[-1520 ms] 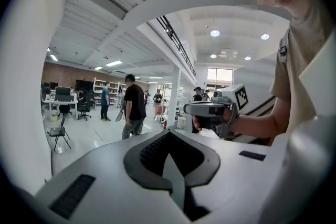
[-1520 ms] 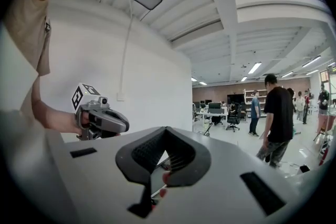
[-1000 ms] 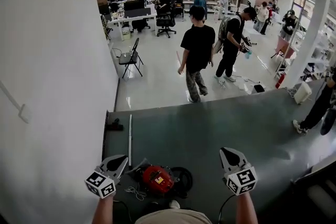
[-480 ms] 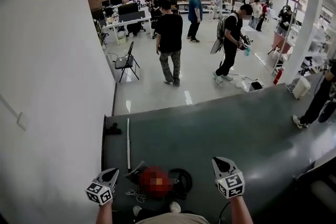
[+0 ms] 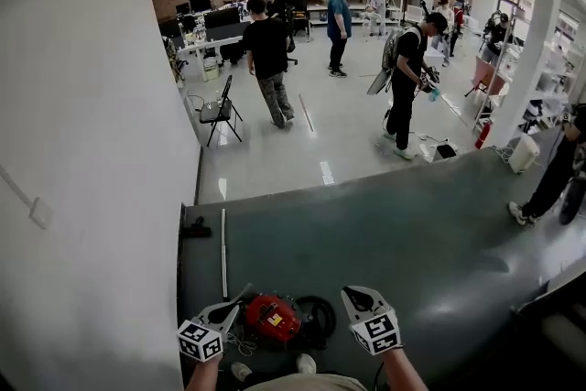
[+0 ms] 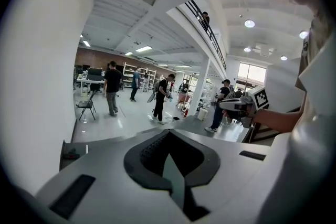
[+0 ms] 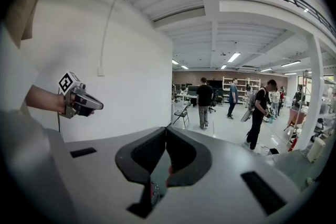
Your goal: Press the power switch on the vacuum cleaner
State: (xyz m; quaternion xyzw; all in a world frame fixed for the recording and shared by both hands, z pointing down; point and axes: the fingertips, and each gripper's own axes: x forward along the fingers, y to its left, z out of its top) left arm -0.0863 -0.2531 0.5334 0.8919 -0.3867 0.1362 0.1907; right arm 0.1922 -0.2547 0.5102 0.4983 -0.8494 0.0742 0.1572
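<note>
The red vacuum cleaner (image 5: 272, 317) lies on the dark floor mat (image 5: 394, 233) at the bottom of the head view, with a black hose coil (image 5: 318, 318) at its right. My left gripper (image 5: 229, 310) hangs just left of it and my right gripper (image 5: 353, 294) just right of it, both above the floor. In the left gripper view the left gripper (image 6: 168, 132) has its jaws closed to a point on nothing. The right gripper (image 7: 166, 128) is likewise shut, with a sliver of the red vacuum cleaner (image 7: 169, 169) showing through the slot below. No switch is discernible.
A white wall (image 5: 92, 151) runs along the left. A metal tube (image 5: 222, 252) and a black nozzle (image 5: 195, 227) lie on the mat beside it. A loose cord (image 5: 240, 342) trails left of the vacuum. Beyond the mat stand a folding chair (image 5: 220, 110) and several people.
Both grippers have drawn inward toward the vacuum cleaner, the right one the most. My view has dropped slightly. A person in black has walked away leftward across the hall.
</note>
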